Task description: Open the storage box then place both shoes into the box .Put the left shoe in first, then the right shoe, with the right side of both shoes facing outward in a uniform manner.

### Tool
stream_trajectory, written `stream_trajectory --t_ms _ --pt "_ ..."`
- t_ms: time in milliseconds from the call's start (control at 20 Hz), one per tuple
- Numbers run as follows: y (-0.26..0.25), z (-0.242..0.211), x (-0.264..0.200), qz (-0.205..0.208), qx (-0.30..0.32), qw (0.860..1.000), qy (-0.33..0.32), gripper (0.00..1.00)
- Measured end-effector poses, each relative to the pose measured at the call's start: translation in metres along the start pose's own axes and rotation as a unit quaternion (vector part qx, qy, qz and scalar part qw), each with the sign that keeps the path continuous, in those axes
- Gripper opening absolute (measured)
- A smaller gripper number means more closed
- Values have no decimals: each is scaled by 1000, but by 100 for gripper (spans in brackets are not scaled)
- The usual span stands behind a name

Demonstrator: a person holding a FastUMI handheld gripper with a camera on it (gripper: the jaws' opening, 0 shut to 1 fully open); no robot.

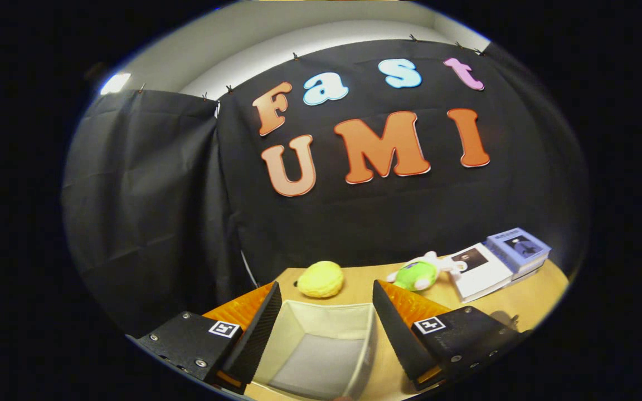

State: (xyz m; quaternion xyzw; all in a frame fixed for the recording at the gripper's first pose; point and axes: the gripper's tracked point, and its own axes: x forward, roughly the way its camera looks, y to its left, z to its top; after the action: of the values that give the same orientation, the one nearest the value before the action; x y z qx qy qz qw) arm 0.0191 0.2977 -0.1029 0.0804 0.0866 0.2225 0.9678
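Observation:
A pale fabric storage box (354, 356) stands open on the wooden table (527, 309), directly below and between my fingers. Its grey bottom looks bare. My gripper (326, 303) hangs above the box with its fingers spread wide apart and nothing between them. The left finger (259, 328) sits over the box's left wall and the right finger (396, 326) over its right wall.
Beyond the box lie a yellow plush lump (321, 279) and a green and white plush toy (418, 273). To the right, a white booklet (480, 270) leans on a stack of bluish books (519, 248). Black cloth walls close off the back and left.

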Motion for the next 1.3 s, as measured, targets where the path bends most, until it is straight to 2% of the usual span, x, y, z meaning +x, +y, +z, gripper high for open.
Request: stream_trajectory --t_ms 300,600,1000,1300 --pt "-71 -30 -23 -61 -39 997 27 98" --pt "-127 -87 -40 -116 -64 989 70 99" --pt "-163 -171 -41 -144 -48 978 143 99" --pt "-173 -199 -33 -152 -51 971 176 81"
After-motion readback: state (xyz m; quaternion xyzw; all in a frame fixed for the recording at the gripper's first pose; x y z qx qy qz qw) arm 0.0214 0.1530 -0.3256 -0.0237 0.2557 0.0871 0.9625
